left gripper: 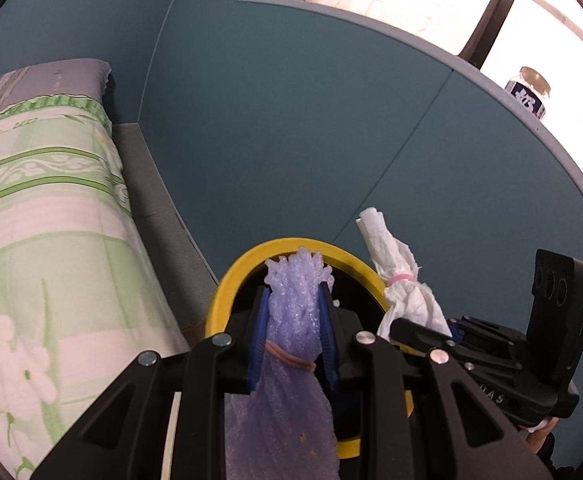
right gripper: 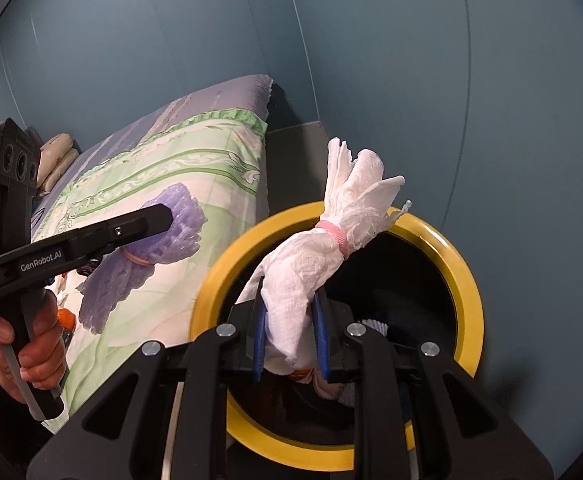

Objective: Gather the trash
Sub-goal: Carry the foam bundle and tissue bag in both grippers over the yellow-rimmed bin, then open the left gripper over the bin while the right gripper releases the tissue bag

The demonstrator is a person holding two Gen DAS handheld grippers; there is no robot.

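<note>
While both bundles are carried toward the yellow-rimmed bin (right gripper: 467,280), each is seen clamped between blue pads. The left gripper (left gripper: 293,300) is clenched on a purple foam-net bundle (left gripper: 291,312), cinched with a tan rubber band (left gripper: 291,358); the pads press on it just above that band, and its frayed top is seen against the near part of the bin's rim in the left wrist view. The right gripper (right gripper: 289,312) is clenched on a white paper-towel bundle (right gripper: 315,264), tied with a pink band (right gripper: 333,234); it is gripped at the fat lower end, below the band, and its loose upper end is held over the bin's dark opening.

Both pieces are judged very light, soft and compressible, not fragile. The foam net is springy and likely to puff back out when released; the paper is limp and could tear or cling to the pads. A hold near the banded waist, where the material is densest, is judged the firmest. Because so little weight is carried, a clean drop is not guaranteed, and each bundle should be brought well inside the rim before it is let go. A floral-sheeted bed (right gripper: 163,184) lies just beside the bin.
</note>
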